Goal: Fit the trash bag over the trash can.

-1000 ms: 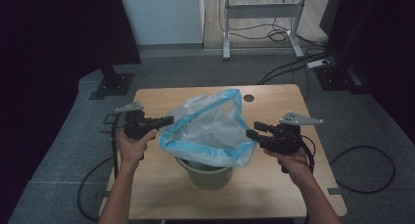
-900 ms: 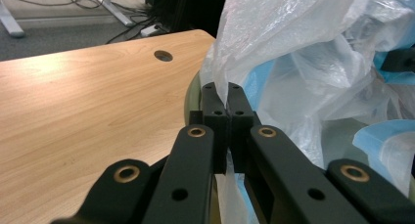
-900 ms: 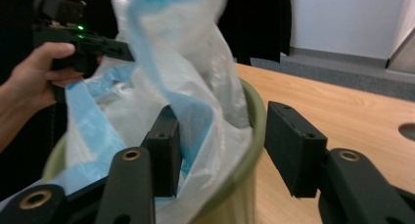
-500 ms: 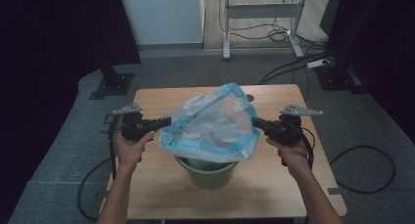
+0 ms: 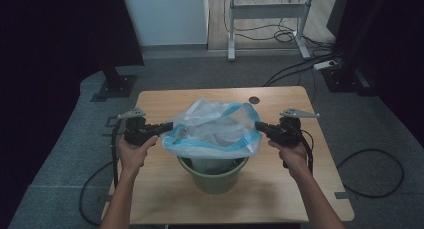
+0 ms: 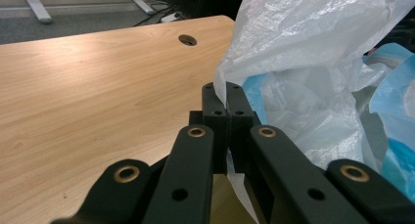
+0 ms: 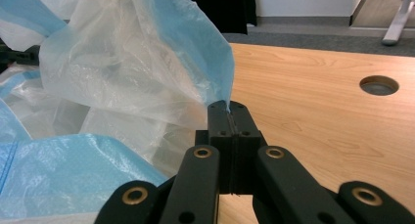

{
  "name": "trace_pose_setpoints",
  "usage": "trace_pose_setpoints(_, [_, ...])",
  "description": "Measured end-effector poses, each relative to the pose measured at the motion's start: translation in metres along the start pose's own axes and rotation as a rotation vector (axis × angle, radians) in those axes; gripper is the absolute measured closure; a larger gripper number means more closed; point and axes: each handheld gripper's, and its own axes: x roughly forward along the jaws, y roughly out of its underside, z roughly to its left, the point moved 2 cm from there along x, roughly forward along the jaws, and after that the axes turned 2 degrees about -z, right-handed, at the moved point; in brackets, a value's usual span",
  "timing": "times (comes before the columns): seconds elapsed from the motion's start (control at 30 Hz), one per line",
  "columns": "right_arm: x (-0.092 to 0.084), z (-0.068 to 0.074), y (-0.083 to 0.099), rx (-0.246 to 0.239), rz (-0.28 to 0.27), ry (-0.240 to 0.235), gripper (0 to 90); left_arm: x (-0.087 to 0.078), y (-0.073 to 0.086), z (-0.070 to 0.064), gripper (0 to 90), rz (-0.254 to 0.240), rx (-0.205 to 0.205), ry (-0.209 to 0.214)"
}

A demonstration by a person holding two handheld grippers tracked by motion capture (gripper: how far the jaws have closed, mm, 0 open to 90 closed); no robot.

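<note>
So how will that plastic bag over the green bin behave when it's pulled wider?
The plastic bag is probably floppy and light: it crumples and sags between the left gripper and right gripper. The thin film may slip or tear at the pinch. The green bin might tip.

My overhead camera looks forward-down over table (image 5: 165,101); both gripper cameras sit close, sharing bag (image 6: 313,62) rim.

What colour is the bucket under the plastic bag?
Olive green; the bucket shows best in the high view, below the bag.
</note>
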Motion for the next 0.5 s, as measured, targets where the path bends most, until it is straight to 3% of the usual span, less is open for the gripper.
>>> trace_pose_setpoints(0.23, [0.008,-0.001,0.002,-0.036,0.027,0.043,89.1,0.009,0.004,0.005,90.0,0.049,-0.022,-0.029])
trace_pose_setpoints(0.5, [0.033,-0.011,0.02,-0.005,0.145,0.065,89.1,0.02,0.016,0.014,90.0,0.127,-0.069,-0.02])
